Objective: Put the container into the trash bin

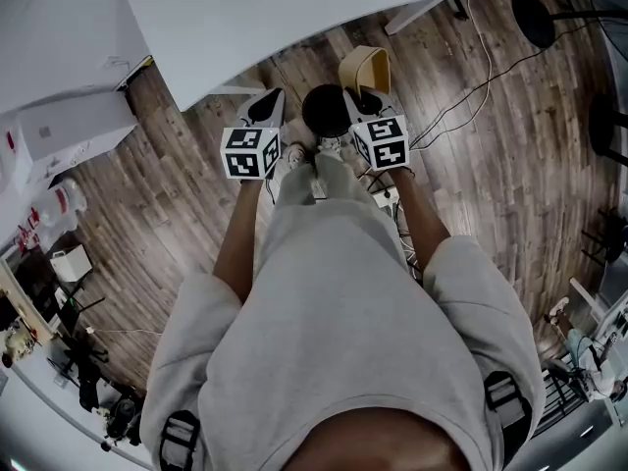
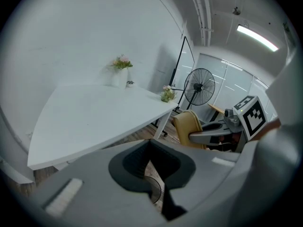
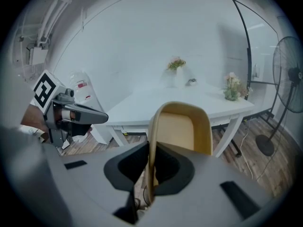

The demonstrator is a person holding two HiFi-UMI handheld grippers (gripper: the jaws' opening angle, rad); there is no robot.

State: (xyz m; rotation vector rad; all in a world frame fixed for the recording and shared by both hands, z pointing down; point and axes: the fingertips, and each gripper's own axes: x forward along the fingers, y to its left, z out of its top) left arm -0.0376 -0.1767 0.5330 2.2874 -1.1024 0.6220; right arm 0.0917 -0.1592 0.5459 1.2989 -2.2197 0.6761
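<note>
Tan container, black trash bin, white table

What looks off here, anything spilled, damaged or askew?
Nothing spilled or damaged. The tan container hangs sideways from the right gripper, pinched by one thin wall, close to the black trash bin.
</note>
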